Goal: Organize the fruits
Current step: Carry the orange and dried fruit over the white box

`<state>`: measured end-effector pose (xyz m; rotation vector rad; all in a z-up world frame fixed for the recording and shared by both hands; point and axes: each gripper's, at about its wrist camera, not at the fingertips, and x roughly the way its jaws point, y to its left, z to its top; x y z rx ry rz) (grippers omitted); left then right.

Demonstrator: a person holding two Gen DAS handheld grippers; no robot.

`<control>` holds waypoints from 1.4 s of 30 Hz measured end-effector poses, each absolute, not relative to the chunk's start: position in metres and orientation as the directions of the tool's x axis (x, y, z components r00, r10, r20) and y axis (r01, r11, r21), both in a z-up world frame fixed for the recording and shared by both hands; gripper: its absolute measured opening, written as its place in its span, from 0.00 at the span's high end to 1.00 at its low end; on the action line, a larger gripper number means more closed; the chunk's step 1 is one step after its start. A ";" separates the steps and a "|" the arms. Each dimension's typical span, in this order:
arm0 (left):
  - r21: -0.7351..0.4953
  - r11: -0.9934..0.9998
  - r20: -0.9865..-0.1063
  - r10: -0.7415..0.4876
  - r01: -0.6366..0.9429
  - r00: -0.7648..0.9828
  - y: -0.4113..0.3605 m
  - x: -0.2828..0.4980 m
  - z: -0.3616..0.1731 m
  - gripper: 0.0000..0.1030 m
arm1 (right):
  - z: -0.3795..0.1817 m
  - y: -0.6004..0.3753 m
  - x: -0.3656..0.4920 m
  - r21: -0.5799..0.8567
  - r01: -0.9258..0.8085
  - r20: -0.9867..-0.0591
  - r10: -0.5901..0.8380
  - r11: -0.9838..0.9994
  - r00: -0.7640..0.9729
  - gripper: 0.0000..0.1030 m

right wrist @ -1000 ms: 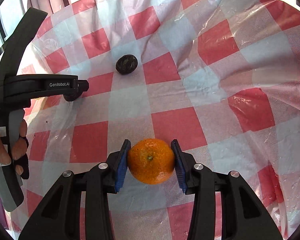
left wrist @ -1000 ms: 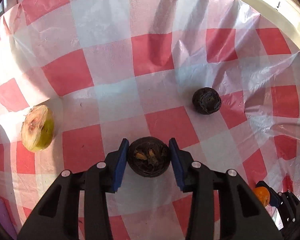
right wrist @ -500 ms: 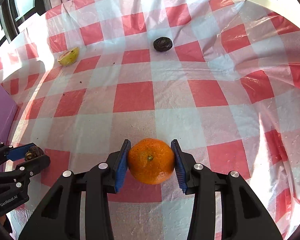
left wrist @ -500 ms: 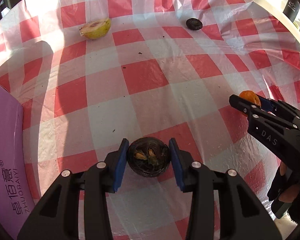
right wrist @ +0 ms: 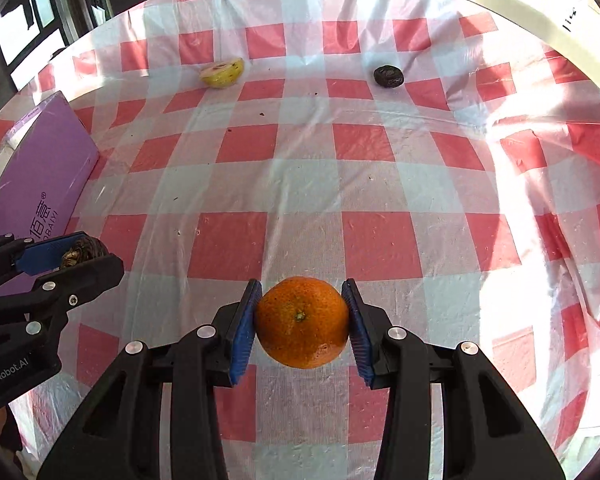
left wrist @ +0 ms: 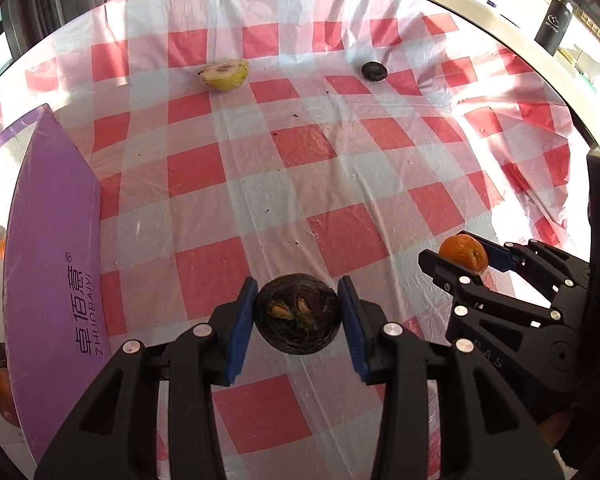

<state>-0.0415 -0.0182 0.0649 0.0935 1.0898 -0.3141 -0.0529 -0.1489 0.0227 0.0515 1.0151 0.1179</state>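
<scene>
My left gripper (left wrist: pixel 298 314) is shut on a dark round fruit (left wrist: pixel 297 314) and holds it above the checked tablecloth; it also shows at the left of the right wrist view (right wrist: pixel 66 258). My right gripper (right wrist: pixel 301 322) is shut on an orange (right wrist: pixel 301 322), which also shows at the right of the left wrist view (left wrist: pixel 463 252). A halved yellow-green fruit (left wrist: pixel 224 75) (right wrist: pixel 222 73) and another dark fruit (left wrist: pixel 374 70) (right wrist: pixel 389 76) lie at the far side of the table.
A purple box (left wrist: pixel 54 248) (right wrist: pixel 40 184) with white lettering stands at the left edge of the round table. The red-and-white plastic cloth (right wrist: pixel 340 176) is wrinkled at the right. A black bottle (left wrist: pixel 553 26) stands beyond the table.
Both grippers have pulled back and up from the table, each still holding its fruit. The halved fruit and the far dark fruit now look smaller and farther away.
</scene>
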 end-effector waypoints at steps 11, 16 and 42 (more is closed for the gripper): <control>-0.060 0.908 -0.842 -0.269 0.416 0.468 -0.004 -0.072 0.100 0.60 | 0.034 -0.114 -0.088 0.097 -0.071 -0.853 0.120 0.993 0.508 0.60; -0.055 0.894 -0.819 -0.296 0.446 0.492 0.010 -0.078 0.115 0.60 | 0.040 -0.107 -0.096 0.089 -0.040 -0.851 0.097 0.995 0.516 0.60; -0.107 0.966 -0.722 -0.240 0.237 0.649 0.184 -0.065 0.162 0.60 | 0.127 0.030 -0.077 0.098 -0.191 -0.715 0.202 0.977 0.670 0.60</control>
